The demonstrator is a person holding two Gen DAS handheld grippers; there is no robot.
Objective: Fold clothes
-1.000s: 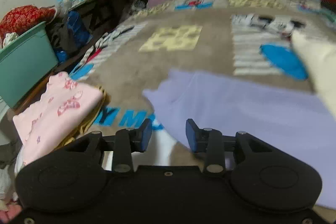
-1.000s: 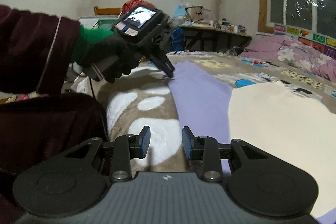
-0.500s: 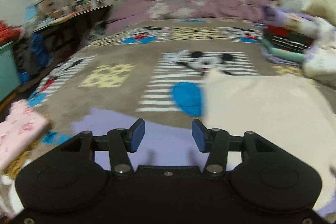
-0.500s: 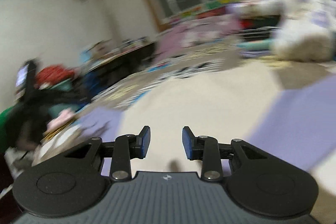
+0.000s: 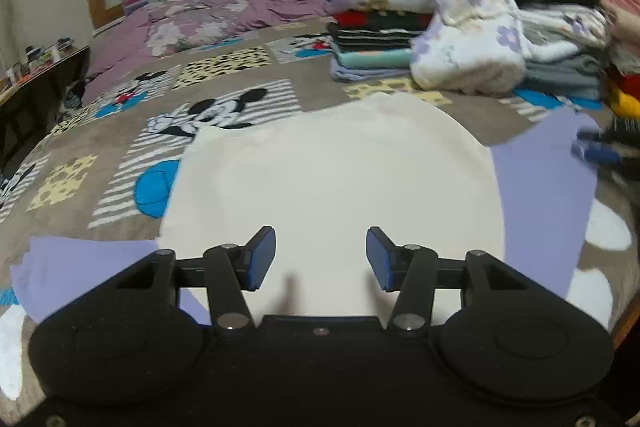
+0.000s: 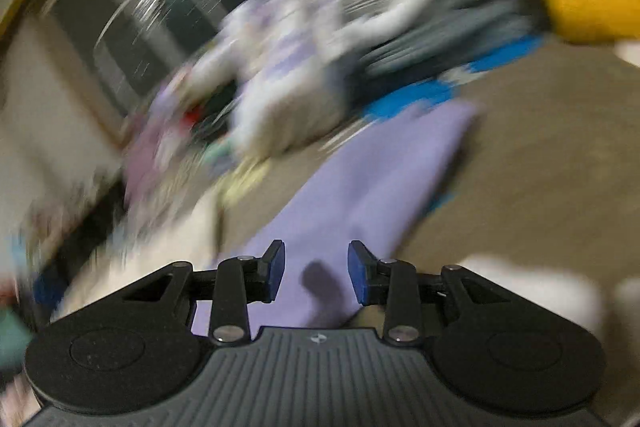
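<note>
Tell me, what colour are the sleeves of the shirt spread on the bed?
Lilac sleeves on a cream body; clearest in the left wrist view.

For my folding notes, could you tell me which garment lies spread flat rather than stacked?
The cream garment, spread flat before the left gripper; the others sit stacked behind.

Bed [image 5: 120, 131], covered by a brown cartoon-mouse blanket [image 5: 224, 115]. Laid flat on the blanket's middle, a cream garment [image 5: 332, 179] with lavender sleeves [image 5: 540, 195] spread to either side. Beyond the garment, touching the blanket, stacked folded clothes [image 5: 372, 47] and a loose heap [image 5: 500, 27]; farther back, a rumpled purple floral quilt [image 5: 224, 15].
</note>
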